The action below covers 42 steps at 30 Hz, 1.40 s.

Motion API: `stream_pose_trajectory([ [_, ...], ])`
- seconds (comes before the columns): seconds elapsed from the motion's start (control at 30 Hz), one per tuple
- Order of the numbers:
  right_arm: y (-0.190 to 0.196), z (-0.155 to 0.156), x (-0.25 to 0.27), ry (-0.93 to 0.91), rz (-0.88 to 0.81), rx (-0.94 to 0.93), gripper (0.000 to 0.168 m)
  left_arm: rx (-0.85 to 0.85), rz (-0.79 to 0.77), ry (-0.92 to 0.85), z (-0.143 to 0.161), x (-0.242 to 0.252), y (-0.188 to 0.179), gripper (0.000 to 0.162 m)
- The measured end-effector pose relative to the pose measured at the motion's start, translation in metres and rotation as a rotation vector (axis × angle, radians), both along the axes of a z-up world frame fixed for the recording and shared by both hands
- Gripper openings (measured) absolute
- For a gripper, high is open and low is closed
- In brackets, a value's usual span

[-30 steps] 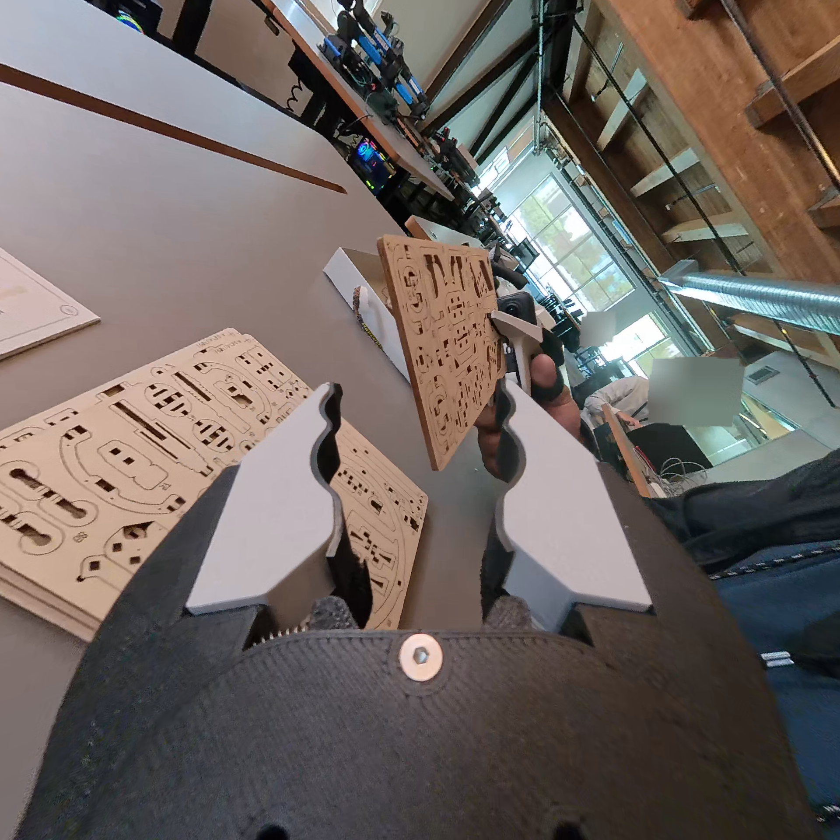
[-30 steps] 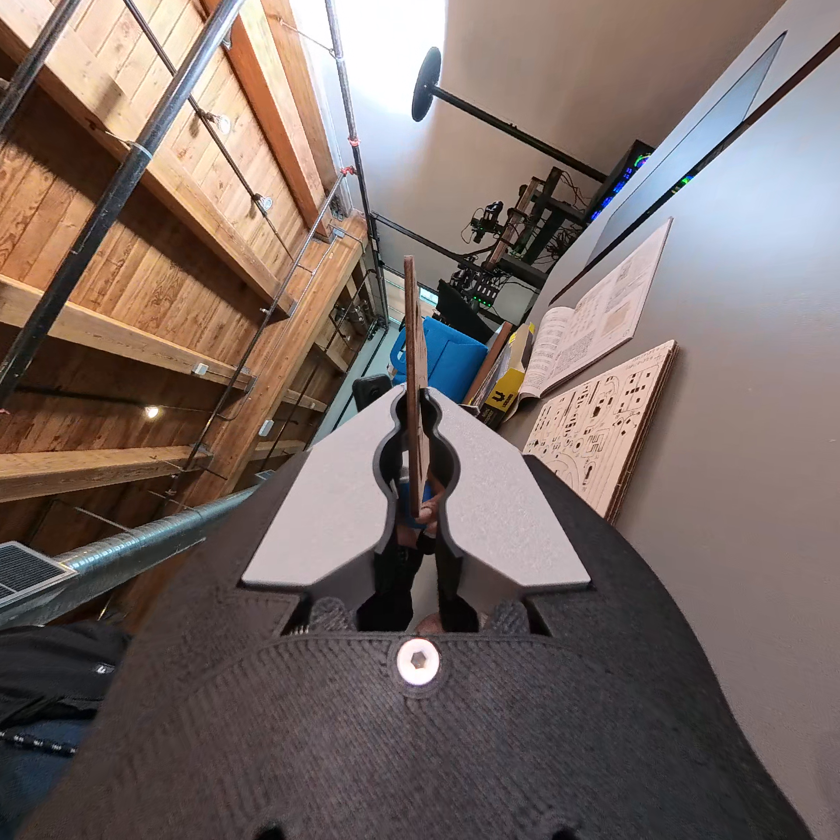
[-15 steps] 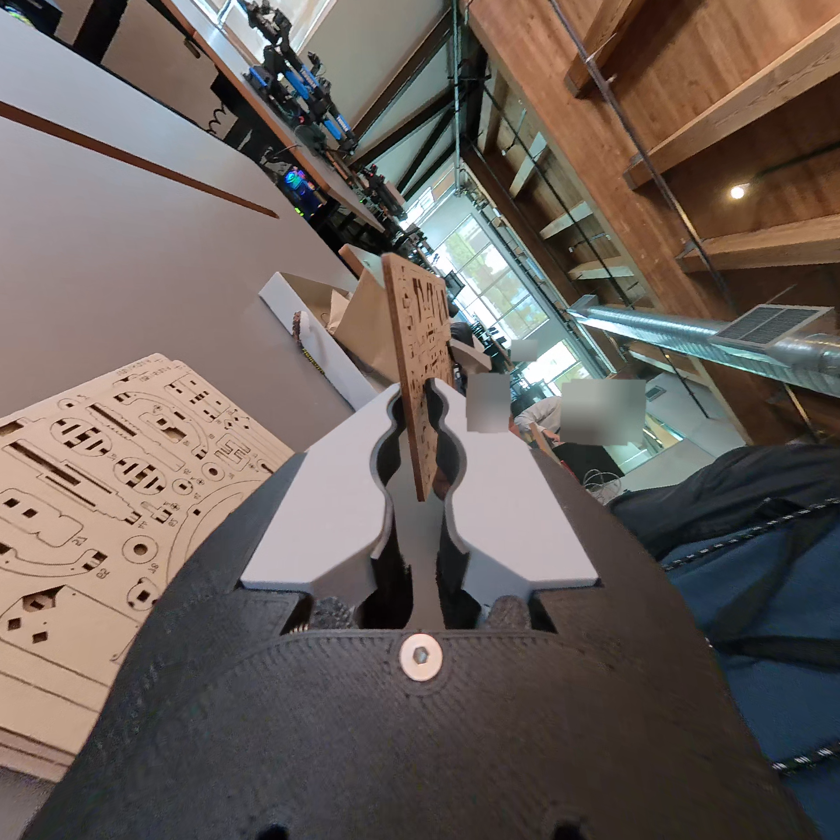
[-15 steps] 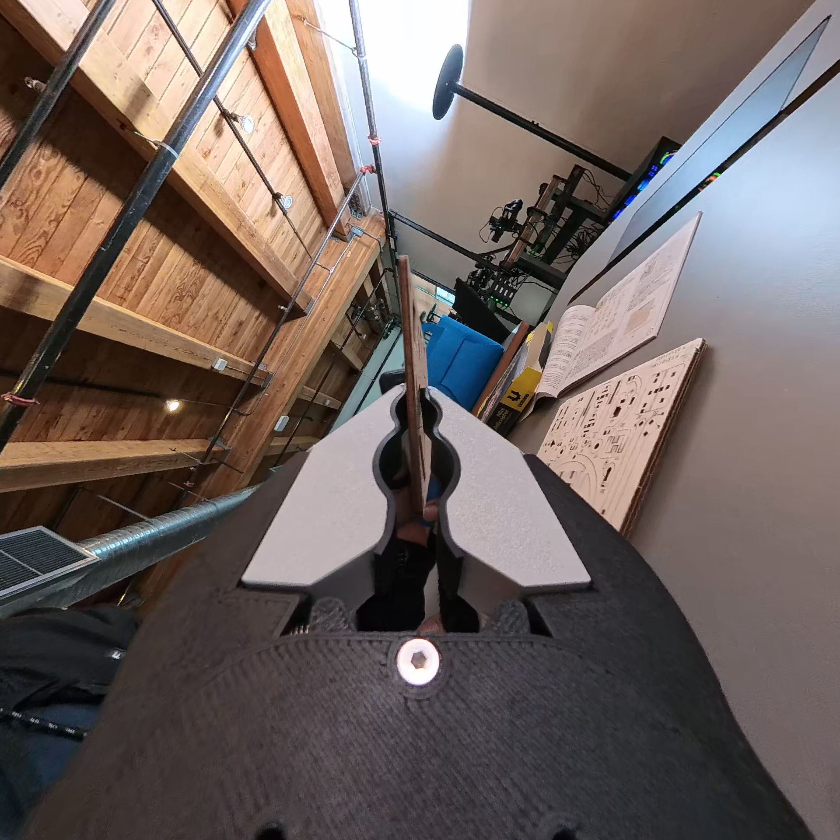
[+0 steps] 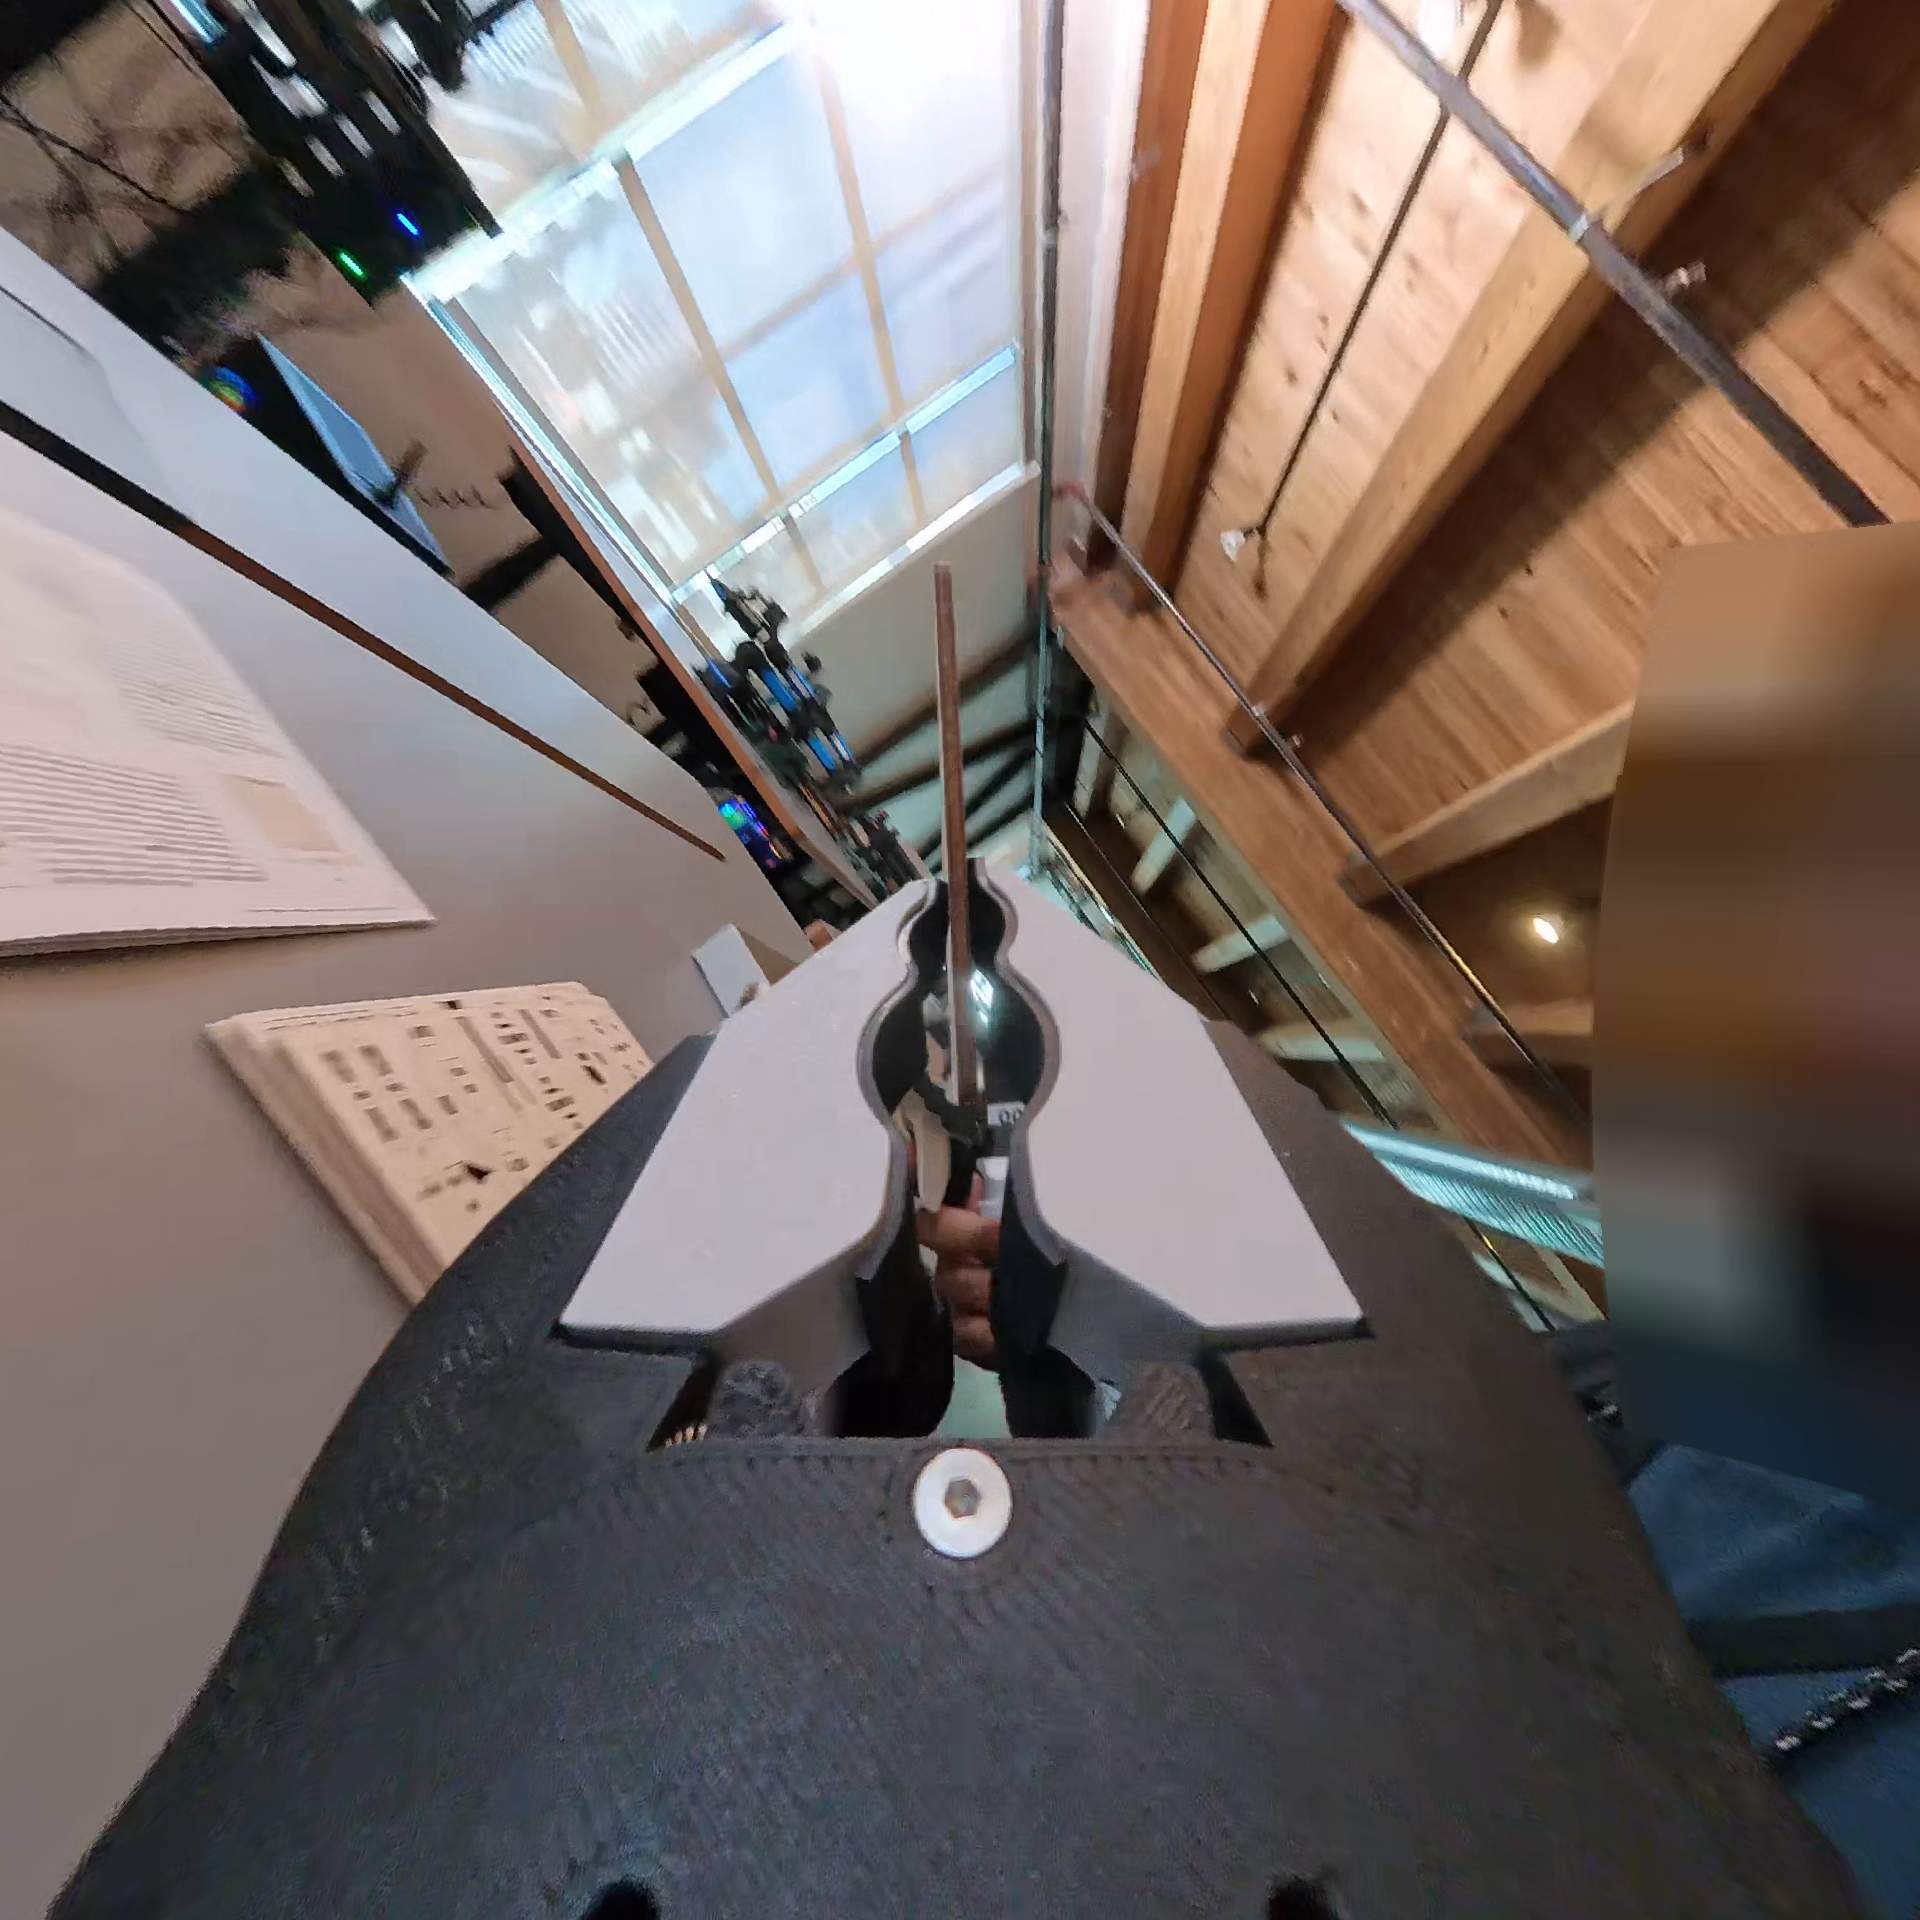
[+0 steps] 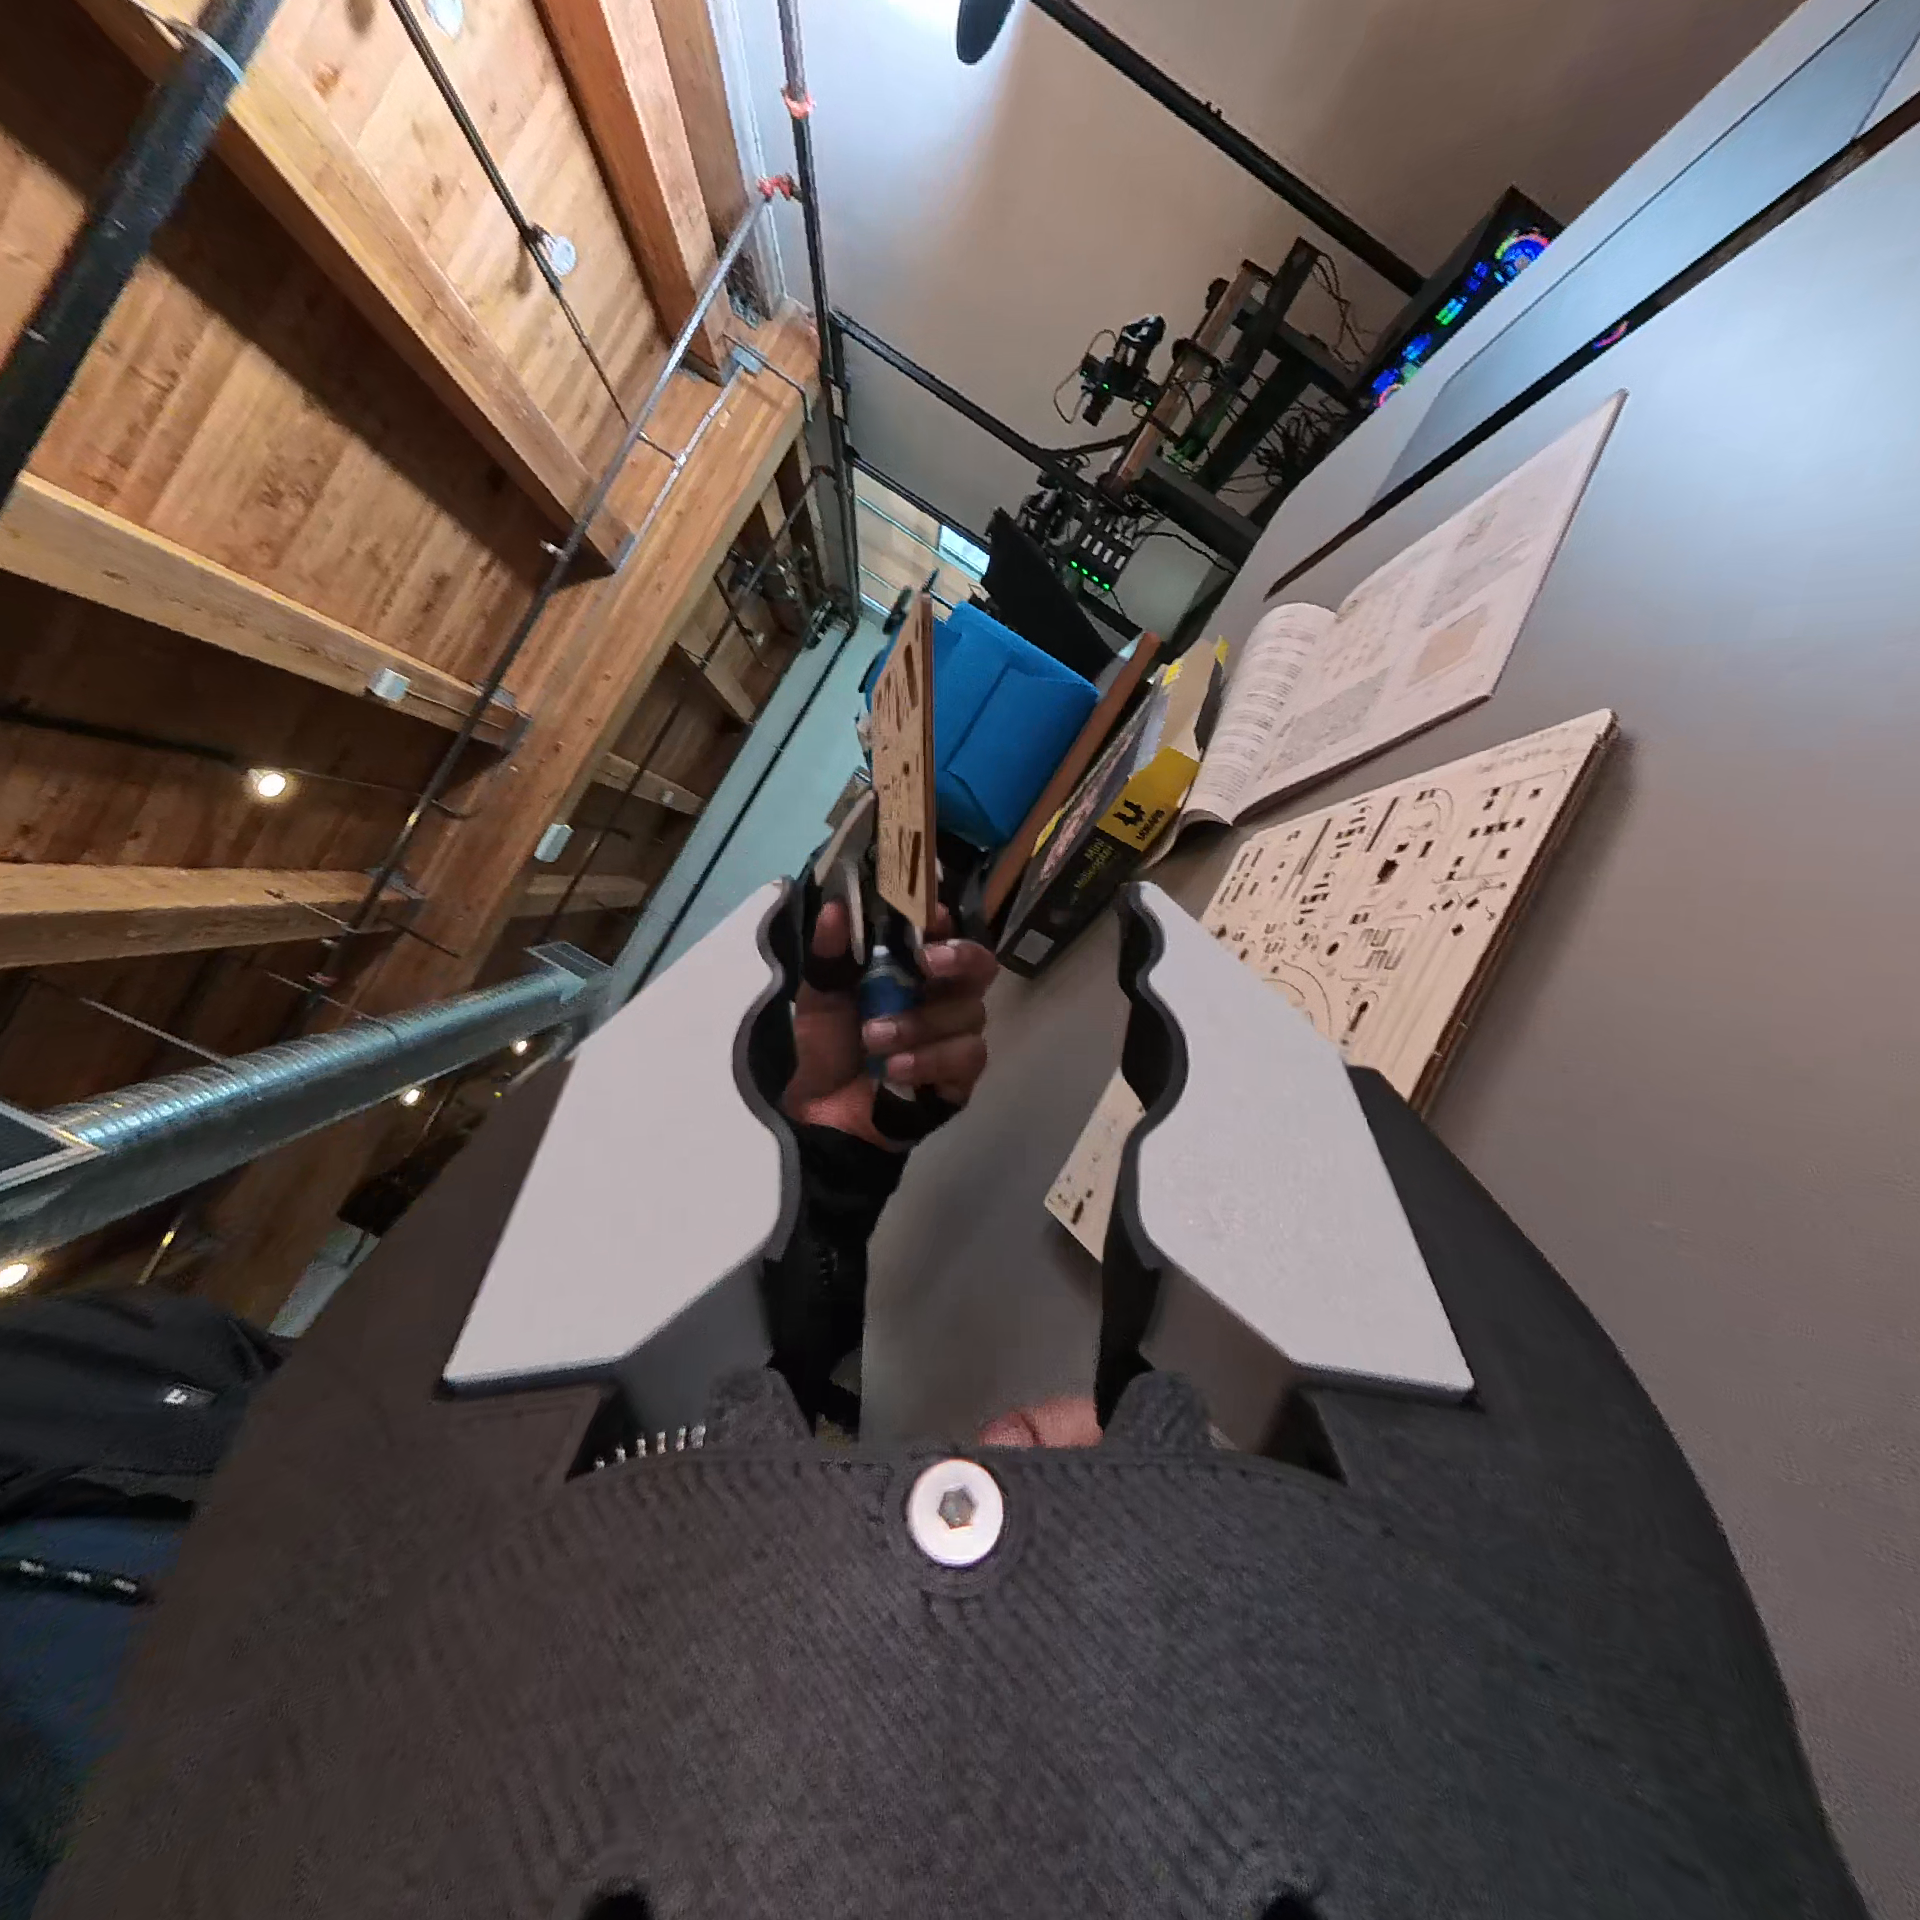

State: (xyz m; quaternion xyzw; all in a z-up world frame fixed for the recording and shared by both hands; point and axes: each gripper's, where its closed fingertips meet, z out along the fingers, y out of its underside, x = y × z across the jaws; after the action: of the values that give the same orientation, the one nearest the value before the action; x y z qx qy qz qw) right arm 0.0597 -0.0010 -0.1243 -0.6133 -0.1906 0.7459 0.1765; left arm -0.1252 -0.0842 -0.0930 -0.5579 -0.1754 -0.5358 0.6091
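Note:
My left gripper (image 5: 961, 896) is shut on a thin laser-cut wooden sheet (image 5: 948, 727), seen edge-on and held upright above the grey table (image 5: 156, 1351). In the right wrist view the same sheet (image 6: 902, 769) stands upright in the far gripper, which a gloved hand (image 6: 914, 1039) holds. My right gripper (image 6: 958, 914) is open and empty, a short way back from the sheet. A stack of pale laser-cut sheets (image 6: 1392, 914) lies flat on the table to its right; it also shows in the left wrist view (image 5: 447, 1091).
An open booklet (image 6: 1403, 644) lies on the table beyond the stack, also in the left wrist view (image 5: 156, 790). A black and yellow box (image 6: 1101, 842) and a blue chair (image 6: 997, 717) stand past the table edge. A loose sheet (image 6: 1091, 1174) lies near my right finger. The tips of one gripper are about 20 cm away from the tips of the other.
My left gripper closed on the wooden sheet. My right gripper, shut on it before, opened, let go and drew back. The left gripper swung the sheet edge-on to its camera.

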Motion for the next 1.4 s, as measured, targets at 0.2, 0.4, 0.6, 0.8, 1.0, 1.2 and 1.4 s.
stream_pose_trajectory([
  [0.2, -0.006, -0.019, -0.002, -0.064, 0.009, 0.020, 0.060, -0.043, 0.138, -0.017, -0.012, -0.046, -0.041, 0.004],
  [0.4, -0.009, -0.029, -0.007, -0.095, 0.019, 0.028, 0.058, -0.070, 0.171, -0.012, -0.019, -0.056, -0.052, 0.004],
  [0.6, -0.013, -0.036, -0.007, -0.125, 0.022, 0.048, 0.057, -0.090, 0.151, -0.008, -0.025, -0.051, -0.046, 0.004],
  [0.8, -0.012, -0.036, -0.007, -0.121, 0.022, 0.038, 0.057, -0.102, 0.101, -0.018, -0.030, -0.038, -0.038, 0.004],
  [1.0, -0.012, -0.038, -0.008, -0.126, 0.023, 0.037, 0.056, -0.161, 0.008, -0.034, -0.044, -0.004, -0.018, 0.004],
  [1.2, -0.012, -0.046, -0.008, -0.194, 0.013, 0.073, 0.055, -0.282, -0.081, -0.028, -0.066, 0.036, 0.013, 0.004],
  [1.4, -0.010, -0.053, -0.005, -0.244, 0.005, 0.094, 0.055, -0.365, -0.121, -0.041, -0.081, 0.056, 0.029, 0.004],
])
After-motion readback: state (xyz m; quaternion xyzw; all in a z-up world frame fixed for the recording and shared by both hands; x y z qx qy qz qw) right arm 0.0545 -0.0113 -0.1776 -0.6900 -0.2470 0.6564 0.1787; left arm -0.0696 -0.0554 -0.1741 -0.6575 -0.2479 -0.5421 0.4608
